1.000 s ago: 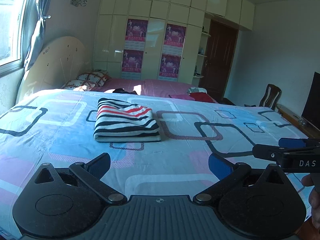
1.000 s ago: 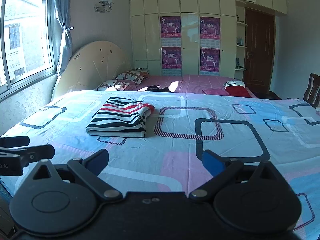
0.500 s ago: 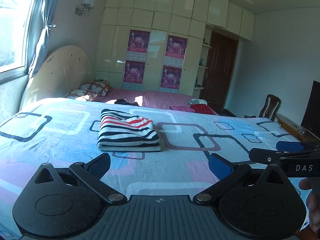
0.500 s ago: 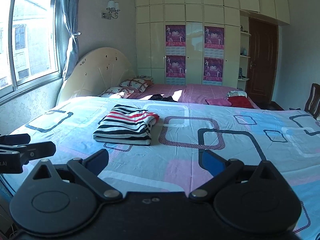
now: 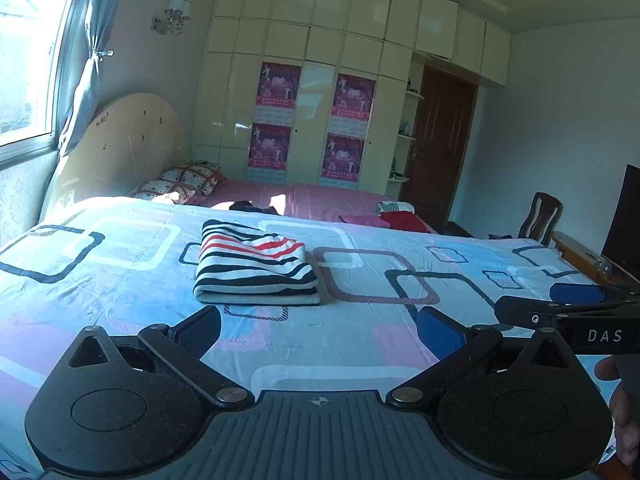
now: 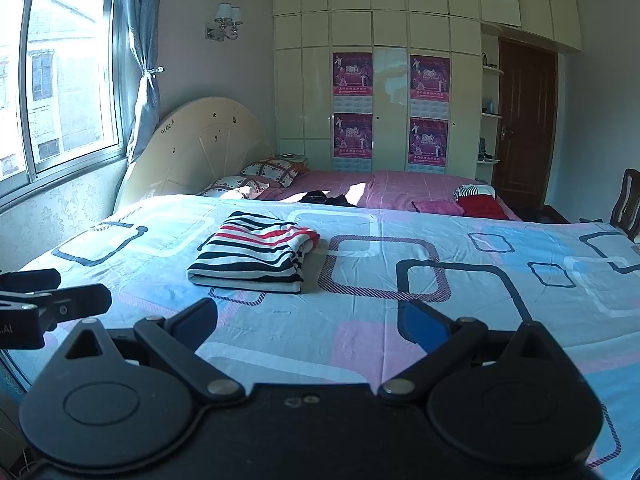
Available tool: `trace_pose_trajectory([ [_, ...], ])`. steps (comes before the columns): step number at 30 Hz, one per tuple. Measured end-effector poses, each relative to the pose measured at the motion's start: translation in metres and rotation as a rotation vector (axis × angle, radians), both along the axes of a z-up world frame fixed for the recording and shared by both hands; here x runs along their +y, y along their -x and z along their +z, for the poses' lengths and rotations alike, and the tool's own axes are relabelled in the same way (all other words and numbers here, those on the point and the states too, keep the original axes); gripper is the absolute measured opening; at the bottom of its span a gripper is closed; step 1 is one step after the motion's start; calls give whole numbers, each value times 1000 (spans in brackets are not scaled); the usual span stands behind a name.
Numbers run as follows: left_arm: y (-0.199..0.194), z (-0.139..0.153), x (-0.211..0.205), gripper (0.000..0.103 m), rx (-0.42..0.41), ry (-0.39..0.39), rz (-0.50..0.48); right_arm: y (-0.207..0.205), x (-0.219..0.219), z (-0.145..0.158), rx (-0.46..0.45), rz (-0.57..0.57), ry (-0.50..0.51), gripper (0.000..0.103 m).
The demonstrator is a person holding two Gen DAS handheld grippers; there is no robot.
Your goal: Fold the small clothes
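A striped garment [image 5: 256, 270] in black, white and red lies folded into a neat rectangle on the patterned bedsheet [image 5: 360, 340]. The right wrist view shows the same striped garment [image 6: 256, 254] left of centre. My left gripper [image 5: 320, 330] hovers open over the near part of the bed, well short of the garment, with nothing between its blue pads. My right gripper [image 6: 312, 324] is also open and empty, at a similar distance. Each gripper shows at the edge of the other's view: the right gripper [image 5: 568, 304] and the left gripper [image 6: 44, 292].
Beyond the sheet, a pink bed [image 6: 400, 188] carries pillows [image 6: 256, 178], a dark garment [image 6: 324, 199] and red and pink clothes [image 6: 476, 204]. A headboard [image 6: 200, 148] and window [image 6: 60, 80] stand left; a wardrobe [image 6: 380, 80], door [image 6: 524, 120] and chair [image 5: 540, 218] lie behind and right.
Both grippers have lifted and tilted upward, so the garment sits lower in each view. They stay open; the garment has not moved.
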State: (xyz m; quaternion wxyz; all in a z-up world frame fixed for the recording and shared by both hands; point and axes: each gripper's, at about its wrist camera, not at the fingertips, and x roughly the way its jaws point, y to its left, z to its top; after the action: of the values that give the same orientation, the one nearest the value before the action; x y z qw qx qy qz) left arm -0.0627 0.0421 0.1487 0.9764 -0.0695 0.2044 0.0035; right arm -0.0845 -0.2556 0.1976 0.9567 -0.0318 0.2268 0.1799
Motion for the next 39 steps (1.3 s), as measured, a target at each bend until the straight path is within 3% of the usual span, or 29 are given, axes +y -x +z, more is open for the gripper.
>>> trace_pose_trajectory([
  [39,-6,5,-11,103,-15,-6,-20,1,-11,7,-13,-4,-6,100],
])
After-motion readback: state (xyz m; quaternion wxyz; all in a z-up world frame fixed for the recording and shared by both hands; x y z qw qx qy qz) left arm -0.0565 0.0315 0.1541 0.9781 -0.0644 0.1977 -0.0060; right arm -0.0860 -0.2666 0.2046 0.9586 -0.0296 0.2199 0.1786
